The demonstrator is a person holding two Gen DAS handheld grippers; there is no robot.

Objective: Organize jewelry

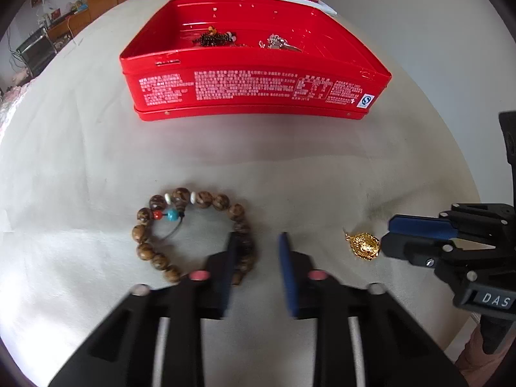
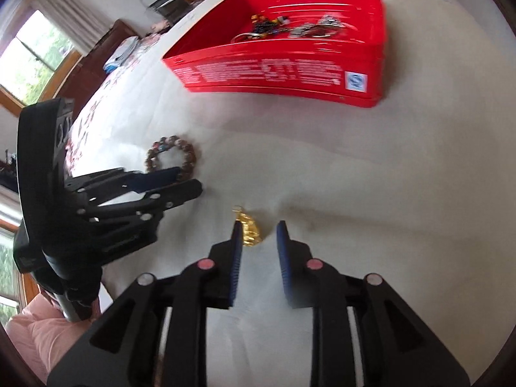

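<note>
In the lower centre of the left wrist view, your left gripper [image 1: 258,242] has its jaws apart with a gap between the blue pads; the left pad overlaps the near right arc of the wooden bead bracelet [image 1: 190,233], but whether it touches the beads cannot be told, and nothing lies between the pads. The bracelet lies flat on the cloth-covered surface [image 1: 290,167], left of centre. Judge it as light, with hard, round, smooth beads on a cord: the loop will sag and swing, and beads can roll out of a shallow pinch. Take one side of the ring across the beads, with one pad inside the loop.

In the lower centre of the right wrist view, your right gripper [image 2: 259,225] is also spread, and the gold pendant [image 2: 250,230] sits between its pads, close against the left one; neither pad is clearly pressing it. The pendant looks small, stiff and slick, probably light. Pinch it across its broad body rather than the tiny loop at its top.

Farther off, in the upper half of both views, the open red tin [image 1: 258,87] stands well apart from both pieces. It already holds a dark beaded piece [image 1: 213,37] and silvery jewelry [image 1: 277,43].
</note>
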